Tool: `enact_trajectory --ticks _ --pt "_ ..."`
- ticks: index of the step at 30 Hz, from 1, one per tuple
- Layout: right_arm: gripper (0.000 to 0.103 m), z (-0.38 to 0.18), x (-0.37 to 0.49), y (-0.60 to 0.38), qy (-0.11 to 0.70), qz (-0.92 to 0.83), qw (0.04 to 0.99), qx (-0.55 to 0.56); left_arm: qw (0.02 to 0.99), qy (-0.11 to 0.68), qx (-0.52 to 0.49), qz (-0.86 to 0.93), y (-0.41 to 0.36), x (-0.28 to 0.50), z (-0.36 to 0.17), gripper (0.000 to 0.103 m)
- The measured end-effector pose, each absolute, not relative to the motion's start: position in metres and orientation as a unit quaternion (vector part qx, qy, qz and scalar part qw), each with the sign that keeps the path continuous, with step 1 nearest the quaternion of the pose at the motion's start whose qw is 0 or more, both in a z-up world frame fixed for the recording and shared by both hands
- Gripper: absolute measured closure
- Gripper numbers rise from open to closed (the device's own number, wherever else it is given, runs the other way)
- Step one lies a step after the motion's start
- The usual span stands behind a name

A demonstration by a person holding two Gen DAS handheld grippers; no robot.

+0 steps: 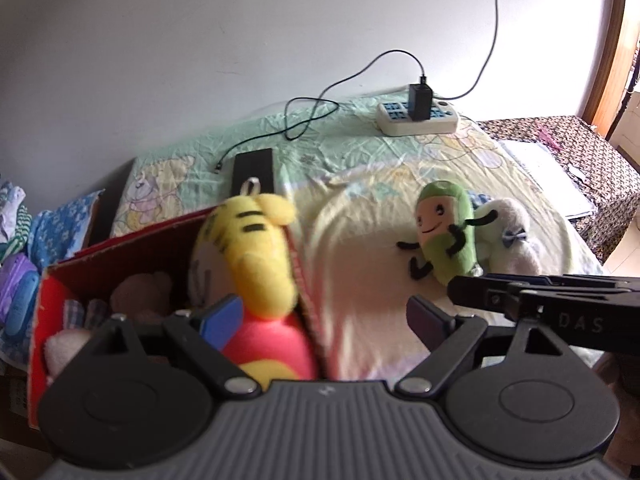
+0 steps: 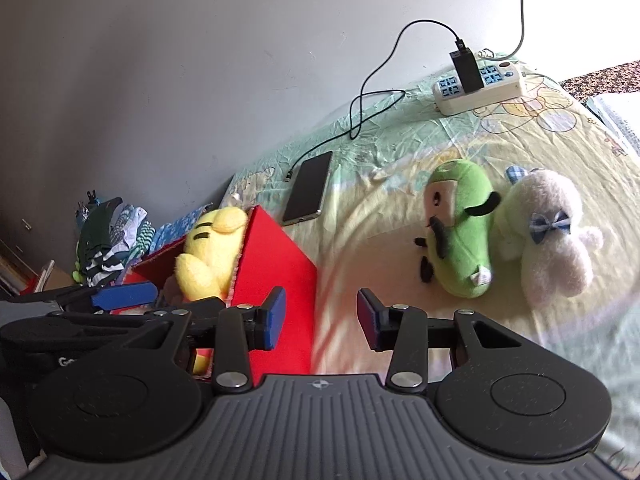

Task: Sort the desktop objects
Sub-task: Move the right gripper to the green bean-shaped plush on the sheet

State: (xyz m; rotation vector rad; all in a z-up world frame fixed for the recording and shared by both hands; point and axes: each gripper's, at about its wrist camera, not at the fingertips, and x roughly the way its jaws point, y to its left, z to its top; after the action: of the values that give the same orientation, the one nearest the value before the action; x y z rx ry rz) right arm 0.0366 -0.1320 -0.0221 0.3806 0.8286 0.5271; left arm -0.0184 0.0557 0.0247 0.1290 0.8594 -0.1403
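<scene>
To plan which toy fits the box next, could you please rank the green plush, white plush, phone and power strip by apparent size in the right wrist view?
1. White plush and green plush: alike, unranked.
2. Power strip, farther away, so unsure.
3. Phone.

Phone (image 2: 307,187), power strip (image 2: 480,88), folded clothes (image 2: 110,236)

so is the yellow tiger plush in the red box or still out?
In. The yellow tiger plush sits inside the red box, its head sticking up above the rim, among other soft toys. Both grippers are open and hold nothing.
</scene>
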Motion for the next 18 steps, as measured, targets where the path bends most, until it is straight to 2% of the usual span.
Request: enact_trajectory --ticks 14,18 --pt "0.059 -0.051 0.067 -0.211 0.436 0.222 0.852 0.187 0.88 0.458 0.023 -0.121 -0.026 0.005 -0.016 0.015" --pt "0.059 -0.056 0.078 -0.232 0.438 0.205 0.852 0.198 0.869 0.477 0.005 -0.129 -0.036 0.015 -0.029 0.018"
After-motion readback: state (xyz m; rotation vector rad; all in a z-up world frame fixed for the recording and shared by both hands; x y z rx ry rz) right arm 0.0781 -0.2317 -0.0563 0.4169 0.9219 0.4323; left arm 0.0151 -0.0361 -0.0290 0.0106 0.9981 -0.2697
